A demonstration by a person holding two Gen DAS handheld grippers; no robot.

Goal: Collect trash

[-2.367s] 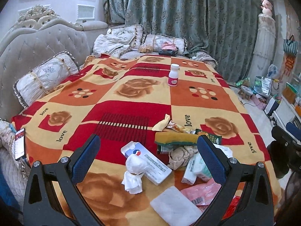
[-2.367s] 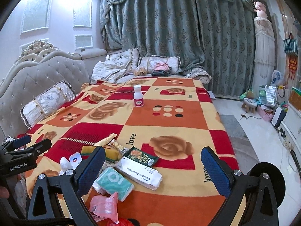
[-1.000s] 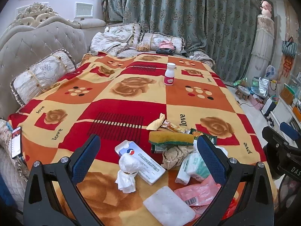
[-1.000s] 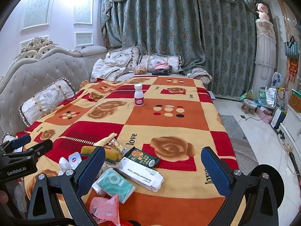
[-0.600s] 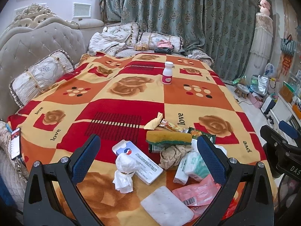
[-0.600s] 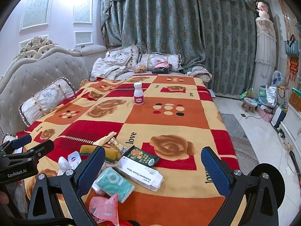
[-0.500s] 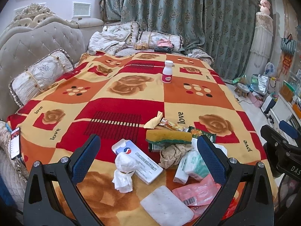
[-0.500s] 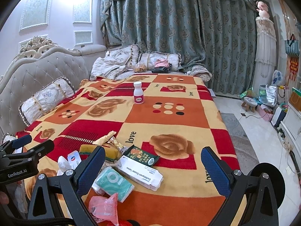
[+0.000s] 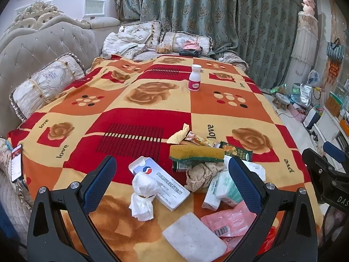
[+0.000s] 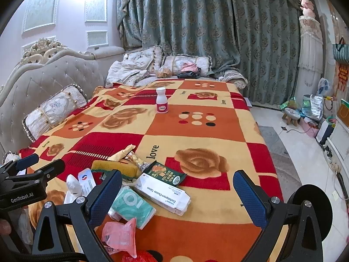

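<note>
Left gripper (image 9: 172, 178) wide apart, empty; right gripper (image 10: 177, 193) too. Tissue wad (image 9: 142, 193) between fingers, soft: could slip out.

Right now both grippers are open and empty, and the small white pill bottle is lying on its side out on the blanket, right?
Not quite: the pill bottle stands upright on the blanket, as the right wrist view shows. Both the left gripper and right gripper are open and empty.
</note>
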